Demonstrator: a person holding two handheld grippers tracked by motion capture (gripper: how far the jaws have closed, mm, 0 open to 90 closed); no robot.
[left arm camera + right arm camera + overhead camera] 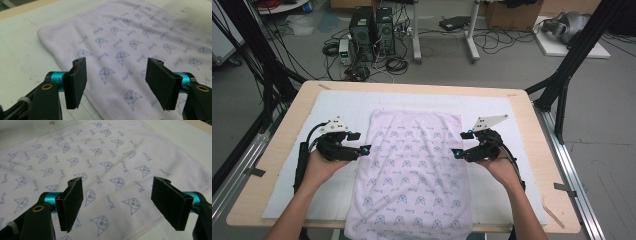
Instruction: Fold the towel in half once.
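A: Nearest the lens in the left gripper view were the left tongs (116, 82), jaws standing wide apart with nothing between the black pads.

B: And under them?

A: The lilac towel (140, 47) with its small blue cartoon print, its hemmed edge running down toward the lower middle of the frame, on a white mat (22, 62).

B: The right tongs (117, 203)?

A: Much the same in the right gripper view: jaws well spread, gripping nothing, hanging above the towel (100, 162) near its stitched edge at the lower right of the frame.

B: What did the high view give?

A: The towel (414, 170) lay flat in the middle of the frame on the white mat (497, 107) covering the wooden worktop (537, 145), its near end reaching the worktop's lower edge. The left tongs (358, 143) sat at the towel's left edge, the right tongs (463, 144) at its right edge, each held in a hand coming up from the bottom of the frame
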